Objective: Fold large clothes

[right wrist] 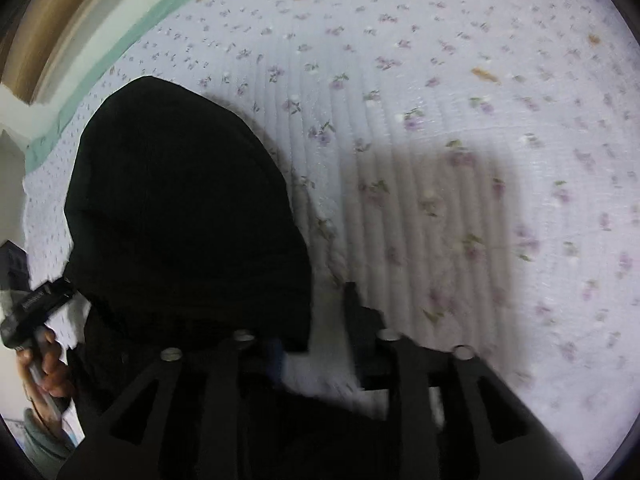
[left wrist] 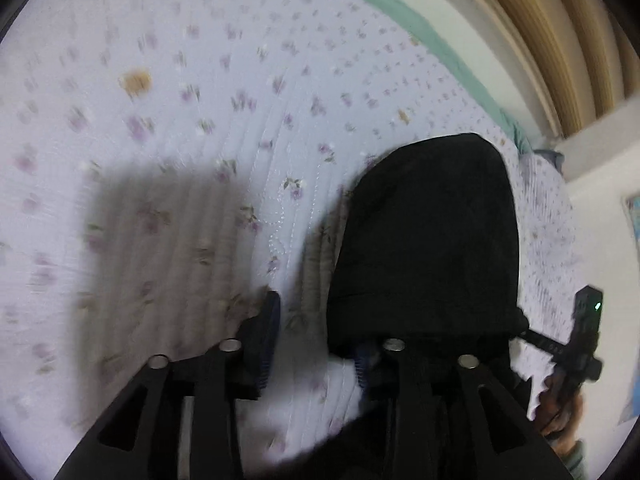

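- A black garment (left wrist: 424,240) is laid on a bed covered by a floral quilt (left wrist: 200,80); taking the garment as landmark, pale quilt with small purple flowers is seen on every side of it, and a green band (left wrist: 400,12) of bedding runs beyond its far rounded end.
- The far end is rounded like a hood and lies flat on the quilt, while the near edge is drawn up to the two tongs, one at each near corner, a placing judged to suit lifting or smoothing that edge for a fold.
- The left tongs (left wrist: 316,340) are seen part open at the garment's near-left corner; pale quilt shows in the gap, and black cloth covers the right-hand finger, so whether cloth is pinched cannot be told.
- The right tongs (right wrist: 314,328) are likewise part open at the near-right corner, with pale quilt showing in the gap; the left-hand finger is lost against the cloth, and a grip cannot be confirmed.
- In each view the other handheld device is seen past the garment's near edge, gripped by a hand (right wrist: 48,364) in a grey-green sleeve.
- Pale lettering is seen on the left device's body (right wrist: 34,300), but it is too small and blurred to be read; no brand or label is visible on the garment.
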The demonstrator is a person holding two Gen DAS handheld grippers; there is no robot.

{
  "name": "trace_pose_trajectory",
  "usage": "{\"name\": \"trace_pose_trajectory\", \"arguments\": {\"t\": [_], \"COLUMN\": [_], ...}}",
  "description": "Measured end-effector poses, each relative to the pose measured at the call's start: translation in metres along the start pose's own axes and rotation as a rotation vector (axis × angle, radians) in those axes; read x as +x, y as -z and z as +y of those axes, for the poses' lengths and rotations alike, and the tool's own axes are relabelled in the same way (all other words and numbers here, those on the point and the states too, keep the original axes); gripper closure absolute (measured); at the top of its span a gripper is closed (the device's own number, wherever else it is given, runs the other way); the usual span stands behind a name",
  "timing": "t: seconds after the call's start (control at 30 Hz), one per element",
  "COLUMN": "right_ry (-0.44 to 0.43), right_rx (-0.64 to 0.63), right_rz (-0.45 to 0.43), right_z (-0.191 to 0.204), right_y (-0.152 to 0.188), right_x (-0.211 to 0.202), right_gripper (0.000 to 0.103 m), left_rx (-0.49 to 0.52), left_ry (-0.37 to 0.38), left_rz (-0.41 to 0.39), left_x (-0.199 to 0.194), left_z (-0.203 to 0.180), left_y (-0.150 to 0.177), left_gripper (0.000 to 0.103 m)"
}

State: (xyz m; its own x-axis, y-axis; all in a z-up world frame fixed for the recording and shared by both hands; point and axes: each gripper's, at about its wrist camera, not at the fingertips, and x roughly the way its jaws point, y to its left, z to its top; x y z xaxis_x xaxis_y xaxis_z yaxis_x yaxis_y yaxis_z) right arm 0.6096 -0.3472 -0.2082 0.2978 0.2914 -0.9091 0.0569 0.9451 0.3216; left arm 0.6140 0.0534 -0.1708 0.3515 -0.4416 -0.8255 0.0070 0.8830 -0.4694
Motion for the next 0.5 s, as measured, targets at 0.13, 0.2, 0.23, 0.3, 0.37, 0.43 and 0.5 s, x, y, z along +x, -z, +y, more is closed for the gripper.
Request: {"name": "trace_pose_trajectory", "arguments": {"t": [0.13,0.2,0.23,0.3,0.37,0.43,0.5], "right_ry": [-0.022,-0.028,-0.040,-0.046,-0.033,-0.001,0.020], "right_rx": [-0.035,-0.037,-0.036,-0.049,-0.088,-0.143,-0.167], "right_rz": [-0.016,-0.037,-0.055,-0.097,-0.138,-0.163,-0.148], "right_z": [-0.007,-0.012,-0.012,-0.006,0.009,0.030,0.050], "right_y": [0.018,0.027,0.028,0.024,0.010,-0.007,-0.025], "right_x": [-0.034,-0.050,-0.057,-0.069,-0.076,-0.070,-0.050], "right_gripper": [0.053,0.052,0.052,0.052,0.052,0.052,0.052], "left_rx": [0.102,0.124,0.135,0.169,0.197,0.196,0.128], "left_ry": [-0.012,-0.011,-0.001,0.030,0.054,0.024,-0.018], "left_rz": [-0.080,-0.127,-0.145,-0.177,-0.171,-0.141,-0.090], "left_x": [-0.048,-0.068,-0.073,-0.080,-0.075,-0.056,-0.021], "left_z": [-0.011,-0.021,-0.028,-0.046,-0.057,-0.067,-0.059], "left_y": [0.012,0.008,0.003,-0.006,-0.016,-0.024,-0.032], "left_gripper": [0.067,0.067,0.067,0.067,0.065,0.059,0.056]}}
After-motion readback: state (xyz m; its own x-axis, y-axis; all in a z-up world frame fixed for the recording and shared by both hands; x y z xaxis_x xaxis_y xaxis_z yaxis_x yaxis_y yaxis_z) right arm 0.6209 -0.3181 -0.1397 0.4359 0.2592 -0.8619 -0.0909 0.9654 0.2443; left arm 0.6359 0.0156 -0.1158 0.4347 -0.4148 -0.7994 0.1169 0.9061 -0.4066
